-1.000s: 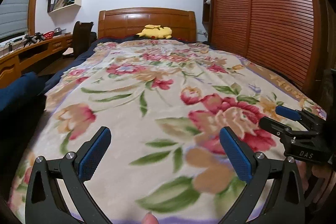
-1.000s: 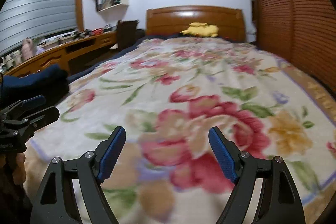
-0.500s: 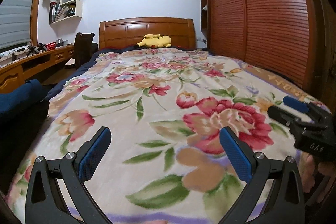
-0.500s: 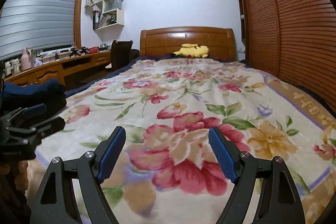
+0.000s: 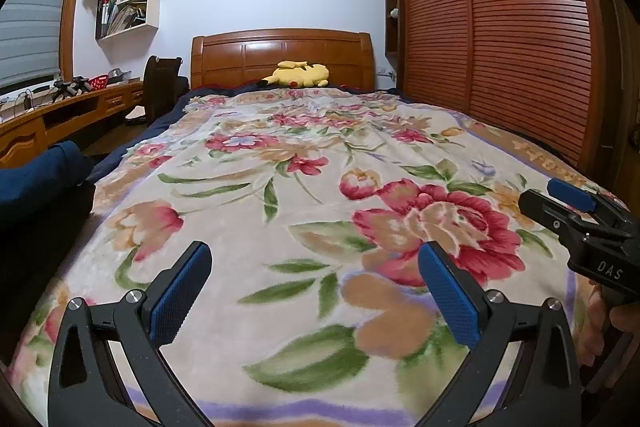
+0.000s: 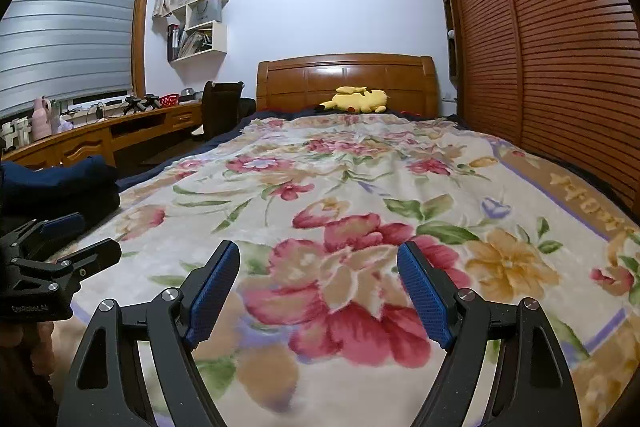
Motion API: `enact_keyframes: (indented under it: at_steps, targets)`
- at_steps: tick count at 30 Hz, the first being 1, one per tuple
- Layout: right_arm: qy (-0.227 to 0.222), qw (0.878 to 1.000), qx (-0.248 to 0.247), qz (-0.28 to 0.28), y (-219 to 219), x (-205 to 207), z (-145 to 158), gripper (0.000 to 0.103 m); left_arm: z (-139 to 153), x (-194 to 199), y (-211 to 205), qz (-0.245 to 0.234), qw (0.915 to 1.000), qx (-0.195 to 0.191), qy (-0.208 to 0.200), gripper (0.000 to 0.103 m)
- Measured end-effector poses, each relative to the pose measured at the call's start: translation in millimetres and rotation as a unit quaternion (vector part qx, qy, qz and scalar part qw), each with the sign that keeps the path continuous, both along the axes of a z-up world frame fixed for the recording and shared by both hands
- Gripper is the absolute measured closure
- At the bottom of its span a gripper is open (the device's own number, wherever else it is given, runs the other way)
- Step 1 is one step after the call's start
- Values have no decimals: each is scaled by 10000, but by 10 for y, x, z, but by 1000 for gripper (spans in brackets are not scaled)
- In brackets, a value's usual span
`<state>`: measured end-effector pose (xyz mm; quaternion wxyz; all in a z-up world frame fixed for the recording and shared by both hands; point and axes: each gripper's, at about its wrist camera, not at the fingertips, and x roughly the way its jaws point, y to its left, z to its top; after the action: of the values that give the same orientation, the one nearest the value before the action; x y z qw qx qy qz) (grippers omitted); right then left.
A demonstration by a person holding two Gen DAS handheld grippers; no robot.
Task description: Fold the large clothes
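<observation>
A bedroom, seen from the foot of the bed: at far left a desk [image 6: 96, 139] runs under the blind, and a dark blue bundle [image 6: 60, 183], perhaps folded cloth, sits beside the bed's near left corner; what it is cannot be told for sure. The left gripper [image 5: 316, 291] hangs low over the near edge, jaws spread wide and holding nothing; the floral blanket [image 5: 304, 187], the only large cloth in plain view, lies flat and full-width across the bed [image 5: 280, 55], reaching almost to a yellow plush [image 5: 298, 74] at the headboard. To its right the right gripper [image 6: 320, 291] hovers level with it, jaws likewise spread and empty, a slatted wardrobe [image 6: 560, 67] closing the frame. Spread flat, the blanket would suit either a fold about to be made or a cloth laid out for good; if a fold is due, it would go best with each gripper pinching one near corner through the full pile, both lifting together and level, so the edge stays straight.
</observation>
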<state>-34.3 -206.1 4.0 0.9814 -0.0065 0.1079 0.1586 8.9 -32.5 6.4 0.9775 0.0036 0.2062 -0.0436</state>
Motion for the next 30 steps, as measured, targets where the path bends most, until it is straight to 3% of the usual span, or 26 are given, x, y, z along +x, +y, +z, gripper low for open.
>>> enact_keyframes:
  at_steps: [30]
  targets:
    - [-68,9999,-12,76,-155,123,-43,20,21,-26,53,111,9998,-121,-131,0]
